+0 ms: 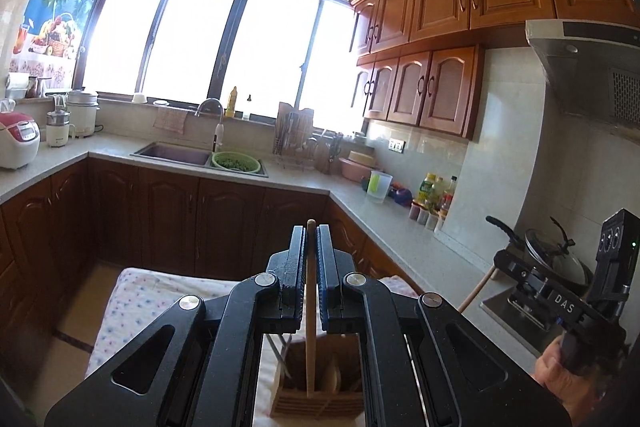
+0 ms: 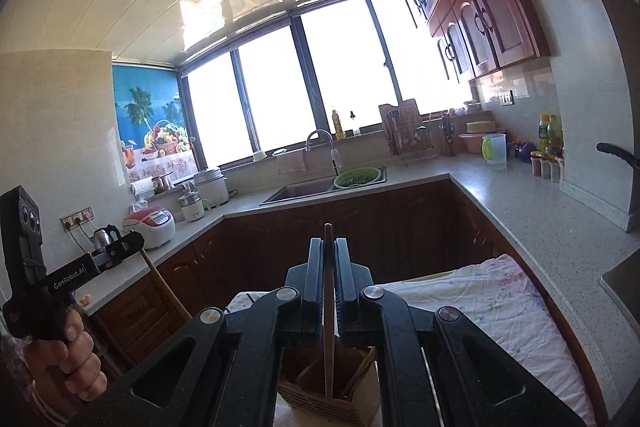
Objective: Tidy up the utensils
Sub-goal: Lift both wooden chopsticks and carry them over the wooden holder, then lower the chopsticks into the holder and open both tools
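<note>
Each camera sits just behind its own tool and looks forward along the two fingers, tilted slightly downward. The left tool fills the lower part of its view at very close range; the right tool does the same in its view. Both face the bright window and the sink far ahead. They share the wooden holder just below the tools, and each catches the other tool at its edge.

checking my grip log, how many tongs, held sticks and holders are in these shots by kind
tongs: 2, left and right
held sticks: 2, one pale, one dark
holder: 1
total: 5
</note>
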Demonstrator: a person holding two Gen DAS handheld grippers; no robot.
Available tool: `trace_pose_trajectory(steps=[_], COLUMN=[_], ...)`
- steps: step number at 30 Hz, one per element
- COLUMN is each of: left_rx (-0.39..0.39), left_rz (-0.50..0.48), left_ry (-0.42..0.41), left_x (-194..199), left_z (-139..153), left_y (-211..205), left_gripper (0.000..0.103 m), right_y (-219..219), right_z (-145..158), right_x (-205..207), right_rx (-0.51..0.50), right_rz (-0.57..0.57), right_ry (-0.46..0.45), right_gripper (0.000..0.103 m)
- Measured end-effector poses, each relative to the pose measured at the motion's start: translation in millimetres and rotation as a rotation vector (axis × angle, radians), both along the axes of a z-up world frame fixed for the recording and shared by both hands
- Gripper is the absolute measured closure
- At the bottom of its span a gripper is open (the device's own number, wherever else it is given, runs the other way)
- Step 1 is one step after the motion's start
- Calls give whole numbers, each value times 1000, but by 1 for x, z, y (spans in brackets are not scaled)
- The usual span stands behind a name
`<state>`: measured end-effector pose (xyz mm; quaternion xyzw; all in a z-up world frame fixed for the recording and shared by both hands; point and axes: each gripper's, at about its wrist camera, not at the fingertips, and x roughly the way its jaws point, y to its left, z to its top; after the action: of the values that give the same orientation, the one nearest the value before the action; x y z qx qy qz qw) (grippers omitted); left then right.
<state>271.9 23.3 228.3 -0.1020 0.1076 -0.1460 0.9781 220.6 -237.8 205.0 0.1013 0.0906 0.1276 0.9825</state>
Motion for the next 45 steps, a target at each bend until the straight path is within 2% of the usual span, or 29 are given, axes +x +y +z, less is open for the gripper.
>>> trace_pose_trajectory(steps=[4, 10, 15, 19, 25, 35, 39, 40, 41, 42, 43, 44, 45], left_rx=[-14, 4, 4, 6, 19, 24, 17, 17, 14, 11, 10, 6, -1], left_rz=[18, 44, 44, 47, 52, 49, 38, 39, 37, 38, 41, 46, 52], left_ry=[6, 48, 127, 172, 179, 204, 217, 217, 214, 211, 210, 207, 197], left_x=[18, 32, 40, 45, 45, 49, 47, 44, 42, 39, 35, 31, 27], left_z=[-14, -58, -93, -109, -114, -112, -110, -110, -109, -108, -108, -107, -106], left_y=[-7, -13, -13, -14, -16, -16, -14, -13, -12, -11, -11, -10, -8], left_gripper=[99, 99, 98, 98, 97, 97, 94, 89, 83, 79, 65, 47, 40], right_y=[4, 4, 4, 5, 5, 2, -3, -5, -7, -9, -11, -13, -15], right_z=[-6, -41, -69, -85, -101, -102, -103, -103, -102, -101, -99, -97, -95], right_x=[16, 31, 35, 42, 46, 48, 48, 46, 44, 40, 36, 33, 29], right_rx=[-24, -17, -13, -6, 2, 25, 60, 74, 86, 96, 105, 114, 123], right_rz=[-34, -61, -66, -60, -56, -60, -46, -42, -40, -41, -42, -45, -49], right_ry=[-4, 30, 75, 127, 186, 205, 215, 215, 209, 198, 186, 176, 168], right_gripper=[98, 98, 98, 98, 98, 97, 87, 78, 72, 61, 50, 46, 40])
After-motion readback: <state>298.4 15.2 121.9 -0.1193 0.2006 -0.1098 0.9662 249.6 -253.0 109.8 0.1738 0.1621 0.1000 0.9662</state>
